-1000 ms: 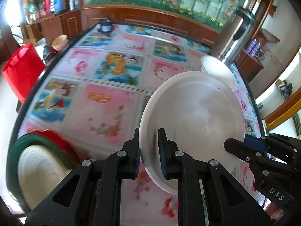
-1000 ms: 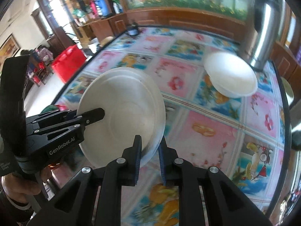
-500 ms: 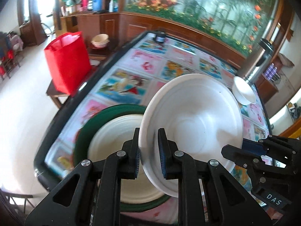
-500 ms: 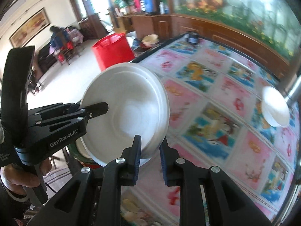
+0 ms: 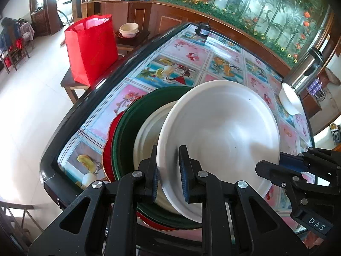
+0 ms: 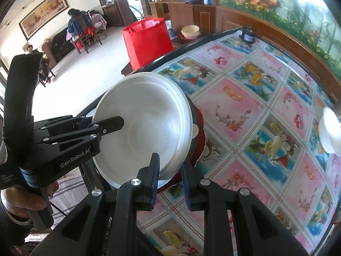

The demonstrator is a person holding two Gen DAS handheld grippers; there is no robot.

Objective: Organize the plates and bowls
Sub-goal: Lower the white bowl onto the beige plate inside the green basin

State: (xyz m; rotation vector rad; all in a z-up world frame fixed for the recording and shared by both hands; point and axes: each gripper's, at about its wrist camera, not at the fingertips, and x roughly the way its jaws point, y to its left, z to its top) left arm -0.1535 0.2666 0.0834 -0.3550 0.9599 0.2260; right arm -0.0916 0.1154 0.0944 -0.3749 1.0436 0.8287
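The table (image 5: 187, 64), covered in a glossy cloth of pink and blue fruit-and-flower panels, is filling most of both views. Near its edge a stack is sitting: a red plate (image 5: 108, 140) at the bottom, a dark green plate (image 5: 127, 128) on it, and a white plate (image 5: 147, 134) lying inside the green one. Above that stack the white bowl-shaped plate (image 5: 223, 134) is hanging tilted, gripped by 2 grippers at once. The left gripper (image 5: 168, 170) is clamping its near rim, 1 pad inside and 1 outside; the right gripper (image 6: 169, 171) is pinching the rim on the opposite side in the same way. A red bag (image 5: 91, 47) is standing on a low wooden stand beside the table. Well apart, at the table's far side, a small white bowl (image 5: 291, 100) is resting next to a steel flask (image 5: 307, 68).
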